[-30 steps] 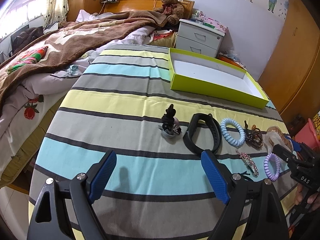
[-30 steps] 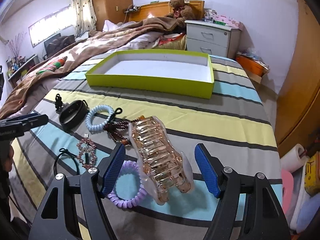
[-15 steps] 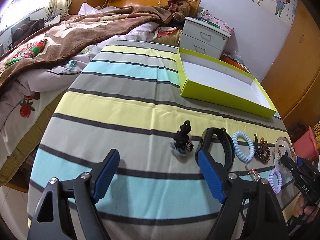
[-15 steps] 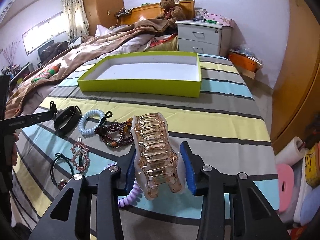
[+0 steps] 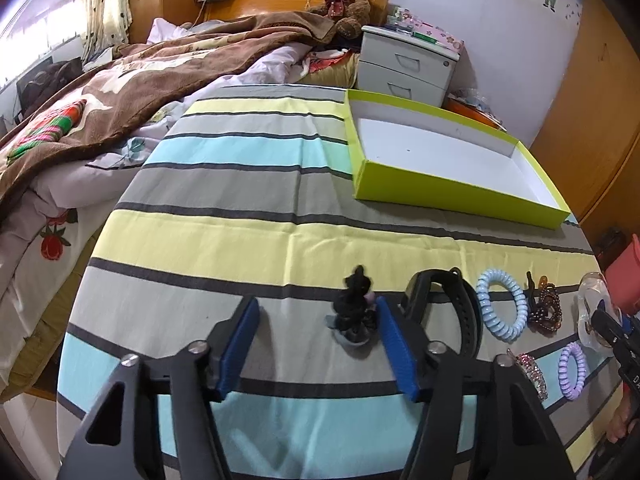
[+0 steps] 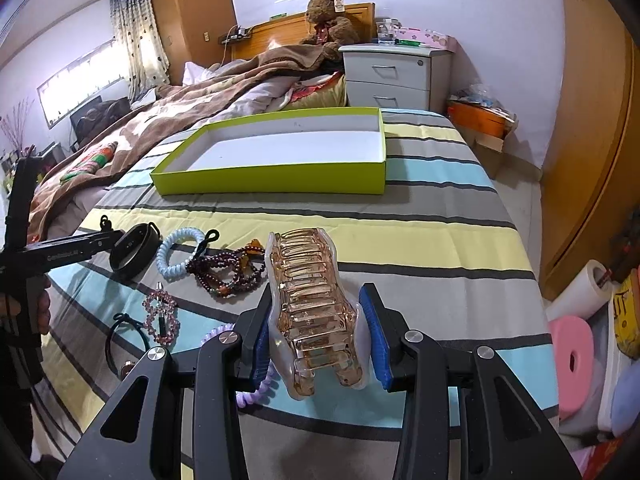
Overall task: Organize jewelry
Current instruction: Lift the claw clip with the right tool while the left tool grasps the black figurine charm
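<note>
The right claw (image 6: 318,338) was clamped on the amber hair clip (image 6: 312,304), both blue pads pressed against its sides. The clip's long axis ran along the claw's fingers, pointing away toward the green box (image 6: 276,178), its curved teeth uppermost. Whether it was lifted clear of the striped cloth (image 6: 420,240) I cannot tell.

The left claw (image 5: 318,344) stood half open and had just been closing around the small black hair tie (image 5: 354,312), which stood upright between the pads, close against the right-hand pad and well apart from the other, so not yet gripped.

Nearer than the box, in a row on the cloth, lay the black band (image 5: 460,304), pale blue coil tie (image 5: 502,306), bead bracelets (image 6: 230,274), sparkly clip (image 6: 160,316) and purple coil (image 5: 572,370). The box was empty, so I judge the sorting barely begun.
</note>
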`<state>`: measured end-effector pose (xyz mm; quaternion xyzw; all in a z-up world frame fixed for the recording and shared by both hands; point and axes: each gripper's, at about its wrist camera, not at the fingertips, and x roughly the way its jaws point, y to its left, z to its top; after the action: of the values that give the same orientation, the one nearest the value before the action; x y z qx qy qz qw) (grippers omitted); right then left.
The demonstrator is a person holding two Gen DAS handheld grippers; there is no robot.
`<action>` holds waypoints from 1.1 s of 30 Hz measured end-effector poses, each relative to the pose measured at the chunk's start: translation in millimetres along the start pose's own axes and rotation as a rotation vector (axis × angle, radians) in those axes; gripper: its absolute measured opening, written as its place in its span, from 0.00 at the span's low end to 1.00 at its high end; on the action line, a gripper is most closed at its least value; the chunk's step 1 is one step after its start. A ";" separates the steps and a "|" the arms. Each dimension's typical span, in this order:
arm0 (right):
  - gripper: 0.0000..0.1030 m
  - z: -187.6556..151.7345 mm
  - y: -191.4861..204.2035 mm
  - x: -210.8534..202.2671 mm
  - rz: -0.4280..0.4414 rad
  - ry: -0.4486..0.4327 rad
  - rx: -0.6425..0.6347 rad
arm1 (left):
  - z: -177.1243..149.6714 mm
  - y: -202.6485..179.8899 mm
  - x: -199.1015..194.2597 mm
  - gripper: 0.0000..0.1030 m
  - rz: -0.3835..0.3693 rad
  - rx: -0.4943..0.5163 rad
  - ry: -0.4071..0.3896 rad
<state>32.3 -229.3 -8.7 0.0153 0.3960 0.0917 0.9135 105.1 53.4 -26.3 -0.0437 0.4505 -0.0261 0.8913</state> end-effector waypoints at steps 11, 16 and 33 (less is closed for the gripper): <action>0.40 0.1 -0.2 -2.8 0.000 -0.012 0.008 | -1.0 -7.6 -4.5 0.24 -0.016 0.027 -0.015; 0.40 0.4 -0.5 -4.8 -0.002 -0.017 0.011 | -1.3 -9.3 -8.3 0.21 -0.017 0.033 -0.024; 0.40 16.2 0.9 -23.1 -0.015 -0.064 0.012 | 10.9 -9.3 -30.9 0.20 -0.022 0.035 -0.078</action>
<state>28.5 -231.9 19.2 0.0210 0.3673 0.0820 0.9262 95.5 47.4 5.8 -0.0341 0.4146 -0.0421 0.9084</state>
